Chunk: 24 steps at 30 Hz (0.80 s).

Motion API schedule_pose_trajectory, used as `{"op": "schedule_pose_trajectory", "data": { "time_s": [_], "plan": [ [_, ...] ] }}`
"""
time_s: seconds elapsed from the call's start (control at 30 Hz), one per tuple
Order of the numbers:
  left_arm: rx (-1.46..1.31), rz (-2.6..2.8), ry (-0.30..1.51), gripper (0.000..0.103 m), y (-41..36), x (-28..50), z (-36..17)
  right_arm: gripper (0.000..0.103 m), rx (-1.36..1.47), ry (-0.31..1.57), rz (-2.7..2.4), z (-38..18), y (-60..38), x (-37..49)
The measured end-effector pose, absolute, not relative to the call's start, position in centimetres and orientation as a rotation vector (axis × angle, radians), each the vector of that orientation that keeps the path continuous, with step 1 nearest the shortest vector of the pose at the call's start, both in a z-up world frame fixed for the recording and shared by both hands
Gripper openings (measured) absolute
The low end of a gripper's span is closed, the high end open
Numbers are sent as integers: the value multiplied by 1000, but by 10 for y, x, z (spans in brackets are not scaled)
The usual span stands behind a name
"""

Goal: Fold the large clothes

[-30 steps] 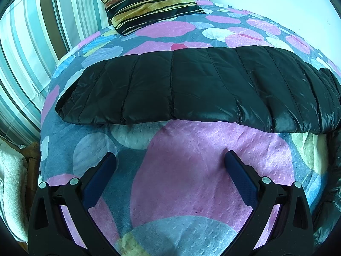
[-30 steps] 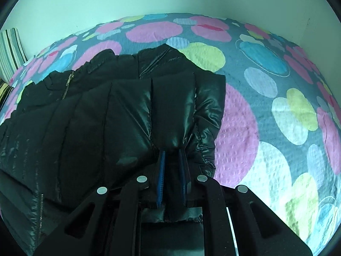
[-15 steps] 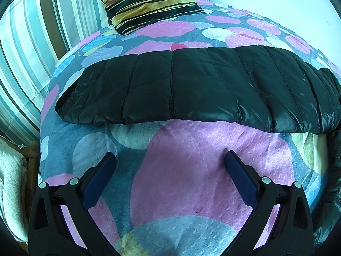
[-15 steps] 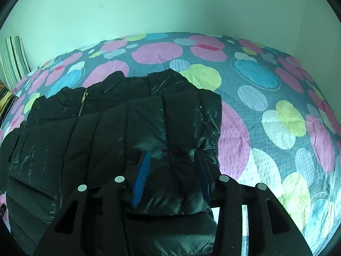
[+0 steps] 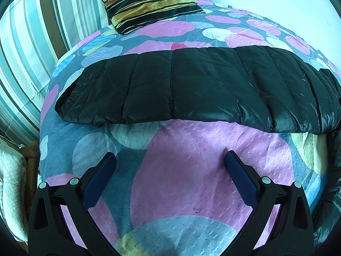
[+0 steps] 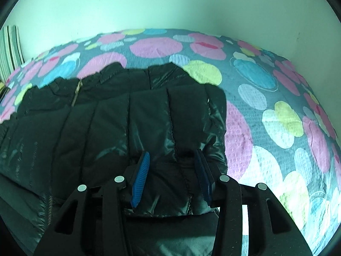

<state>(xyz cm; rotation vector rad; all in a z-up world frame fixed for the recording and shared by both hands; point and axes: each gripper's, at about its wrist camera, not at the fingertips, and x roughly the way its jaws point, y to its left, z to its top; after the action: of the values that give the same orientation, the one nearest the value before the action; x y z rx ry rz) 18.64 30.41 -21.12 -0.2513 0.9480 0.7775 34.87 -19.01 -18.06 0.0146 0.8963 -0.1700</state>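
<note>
Both grippers stand with jaws apart, holding nothing. Right gripper (image 6: 171, 160) hovers low over a folded flap of the jacket (image 6: 119, 132), its blue pads (image 6: 140, 177) either side of a quilted panel without pinching it; the cloth between them lies slack, so this reads as a release or a pause above the fold rather than a grasp. Left gripper (image 5: 169, 160) sits wide open over bare bedspread (image 5: 181, 181), a little short of the jacket's near edge (image 5: 191, 119), probably waiting for its turn to take that edge.

Outward from the right gripper, the jacket is black, shiny and puffy, stitched into long channels. A brass-coloured zip (image 6: 77, 91) runs near the collar toward the far side of the bed. One side panel appears already laid over the body, ending in a gathered, wrinkled edge next to a pink spot on the bedspread.

From the left view the jacket lies as a long flat band across the middle of the bed, its free end toward the bed's left edge. A striped cushion (image 5: 147, 2) rests at the far left corner, well apart from it.
</note>
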Motion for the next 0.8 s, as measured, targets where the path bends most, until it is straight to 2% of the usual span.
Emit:
{"op": "schedule_pose_trajectory", "data": {
  "time_s": [0.13,0.2,0.23,0.8],
  "plan": [
    [-253,777,948,101,303,187,-212,47,2,880,-213,-172,-189,349],
    [-251,777,948,101,304,186,-211,61,5,887,-224,-174,-190,353],
    [-252,777,948,101,305,186,-211,62,2,888,-228,-176,-190,355],
    [-252,777,949,101,304,186,-212,66,-32,908,-242,-211,-188,362]
  ]
}}
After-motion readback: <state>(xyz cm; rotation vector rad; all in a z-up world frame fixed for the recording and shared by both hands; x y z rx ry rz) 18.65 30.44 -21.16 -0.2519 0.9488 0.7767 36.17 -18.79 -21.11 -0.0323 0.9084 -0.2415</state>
